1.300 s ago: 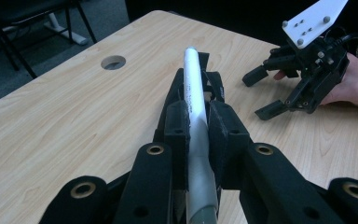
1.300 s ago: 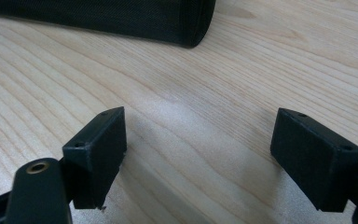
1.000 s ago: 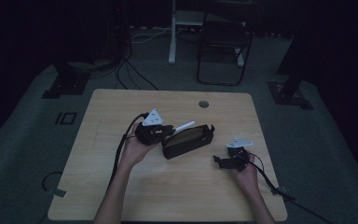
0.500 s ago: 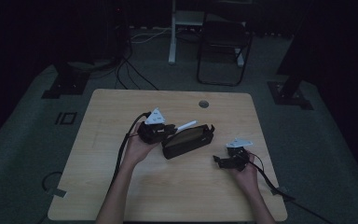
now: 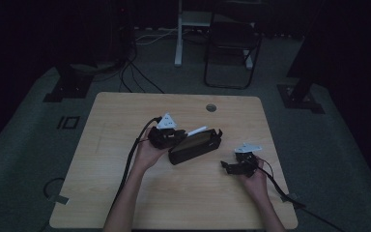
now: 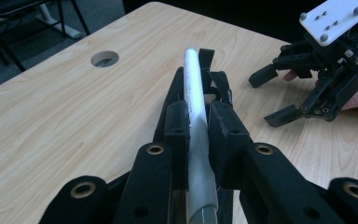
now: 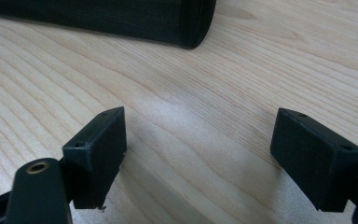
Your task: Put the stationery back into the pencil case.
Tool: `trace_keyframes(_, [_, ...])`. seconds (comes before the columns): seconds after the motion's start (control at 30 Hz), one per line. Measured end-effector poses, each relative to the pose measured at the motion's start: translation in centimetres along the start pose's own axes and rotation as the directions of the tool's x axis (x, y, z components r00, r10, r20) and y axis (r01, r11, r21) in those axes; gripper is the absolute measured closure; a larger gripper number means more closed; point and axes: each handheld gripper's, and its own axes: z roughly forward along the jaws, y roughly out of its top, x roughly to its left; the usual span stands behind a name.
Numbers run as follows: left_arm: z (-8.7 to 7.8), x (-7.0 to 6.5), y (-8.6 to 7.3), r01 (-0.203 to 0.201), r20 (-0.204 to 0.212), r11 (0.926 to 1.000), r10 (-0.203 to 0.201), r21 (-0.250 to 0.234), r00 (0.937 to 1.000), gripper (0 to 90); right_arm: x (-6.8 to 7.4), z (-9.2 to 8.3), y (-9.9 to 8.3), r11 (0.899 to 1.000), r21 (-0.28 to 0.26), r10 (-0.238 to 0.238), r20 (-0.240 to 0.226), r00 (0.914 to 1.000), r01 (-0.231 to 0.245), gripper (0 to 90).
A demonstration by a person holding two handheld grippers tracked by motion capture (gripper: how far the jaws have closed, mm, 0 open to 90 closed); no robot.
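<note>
A long black fabric case [image 5: 195, 147] lies near the middle of the wooden table [image 5: 125, 121]. My left gripper [image 5: 181, 135] is shut on a white pen-like stick [image 5: 197, 130] at the case's left end. In the left gripper view the pads [image 6: 177, 135] squeeze the white stick [image 6: 192, 88], which points out over the case [image 6: 216, 81]. My right gripper [image 5: 232, 166] rests on the table to the right of the case, open with nothing between its jaws. In the right gripper view its open jaws [image 7: 198, 140] face bare wood, with the case's end [image 7: 121, 14] beyond them.
A round cable hole [image 5: 211, 107] sits near the table's far edge. Cables trail from both grippers off the near side. A folding chair [image 5: 232, 48] and stand legs occupy the dark floor behind the table.
My left gripper, with the white stick, has edged slightly to the right along the case. The right gripper has stayed put.
</note>
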Motion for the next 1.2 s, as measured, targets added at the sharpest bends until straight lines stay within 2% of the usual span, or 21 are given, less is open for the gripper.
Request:
trace_keyframes(0.5, [2.5,-0.2,-0.6,0.002,0.022,0.9982,-0.003,0.059,0.9998,78.8,0.0,0.0,0.0,1.0,0.001,-0.001,0.0,1.0,0.001,18.3])
trace_keyframes(1.0, [4.8,-0.3,-0.8,0.014,0.017,0.9948,-0.016,0.101,0.9997,78.2,0.0,0.0,0.0,1.0,0.0,-0.001,0.0,1.0,0.001,18.2])
trace_keyframes(1.03, [4.8,-0.3,-0.8,0.018,0.011,0.9951,-0.019,0.098,0.9998,75.4,0.0,0.0,0.0,1.0,0.001,0.0,0.0,1.0,0.0,18.2])
trace_keyframes(1.07, [4.8,-0.3,-0.8,0.018,0.011,0.9951,-0.019,0.098,0.9998,68.0,0.0,0.0,0.0,1.0,0.001,0.0,0.0,1.0,0.0,18.2])
trace_keyframes(1.1, [4.8,-0.3,-0.7,0.03,0.0,0.9955,-0.03,0.09,0.9995,68.0,0.0,0.0,0.0,1.0,0.001,0.0,0.0,1.0,0.0,18.2])
trace_keyframes(1.13, [4.7,-0.3,-0.7,0.029,-0.011,0.9956,-0.028,0.089,0.9996,59.1,0.0,0.0,0.0,1.0,0.001,0.0,0.0,1.0,0.0,18.3])
trace_keyframes(1.2, [4.3,-0.2,-0.6,0.033,-0.024,0.996,-0.031,0.083,0.9992,55.6,0.0,0.0,0.0,1.0,0.0,-0.001,0.0,1.0,0.001,18.2])
